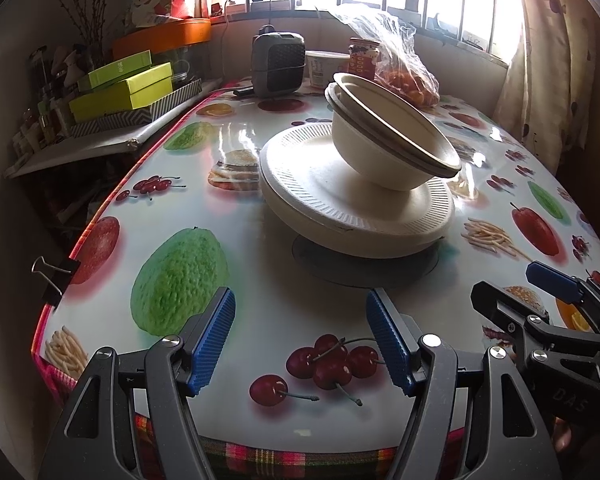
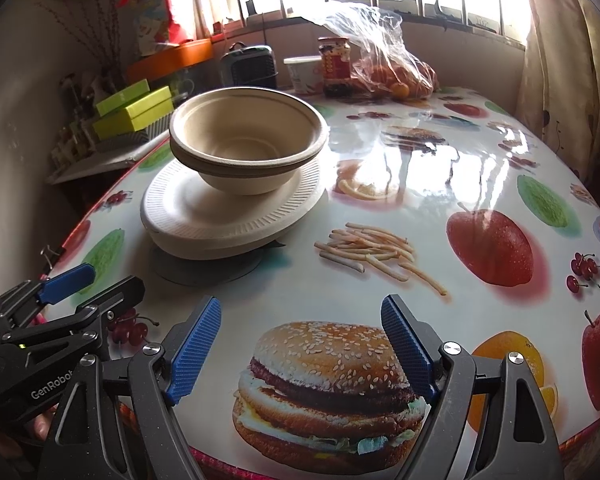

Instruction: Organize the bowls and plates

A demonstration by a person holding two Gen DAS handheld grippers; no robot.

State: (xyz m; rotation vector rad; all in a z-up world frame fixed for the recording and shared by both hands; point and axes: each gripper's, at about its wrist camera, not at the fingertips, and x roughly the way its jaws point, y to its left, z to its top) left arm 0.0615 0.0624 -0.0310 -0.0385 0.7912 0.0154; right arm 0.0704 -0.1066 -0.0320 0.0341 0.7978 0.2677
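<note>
The bowls (image 2: 246, 148) were seen nested on the stacked plates (image 2: 224, 216) on the table (image 2: 440, 184). Both the left gripper (image 1: 300, 344) and right gripper (image 2: 300, 348) were held open and empty nearby. Sorting seemed finished; only withdrawal appeared needed.

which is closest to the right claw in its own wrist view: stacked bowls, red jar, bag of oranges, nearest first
1. Stacked bowls, on the plates, ahead and left of the right claw.
2. Red jar and bag of oranges, side by side at the table's far edge under the window; too close to call.
</note>
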